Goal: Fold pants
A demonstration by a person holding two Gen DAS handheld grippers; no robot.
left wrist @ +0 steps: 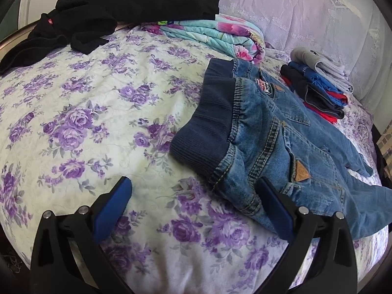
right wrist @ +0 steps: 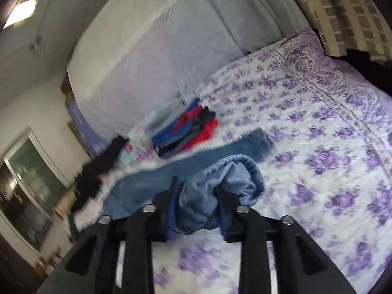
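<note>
Small blue denim pants with a dark ribbed waistband lie on the floral bedspread, waistband toward the left, legs running right. My left gripper is open and empty, low over the bed, its right finger beside the pants' hip. My right gripper is shut on a bunched leg end of the pants, showing the pale inner lining, lifted above the bed. The other leg lies flat on the bedspread behind it. The right wrist view is motion-blurred.
A stack of folded clothes in blue, red and grey sits at the back right, also in the right wrist view. A black garment and a folded floral blanket lie at the back. A white padded headboard stands behind.
</note>
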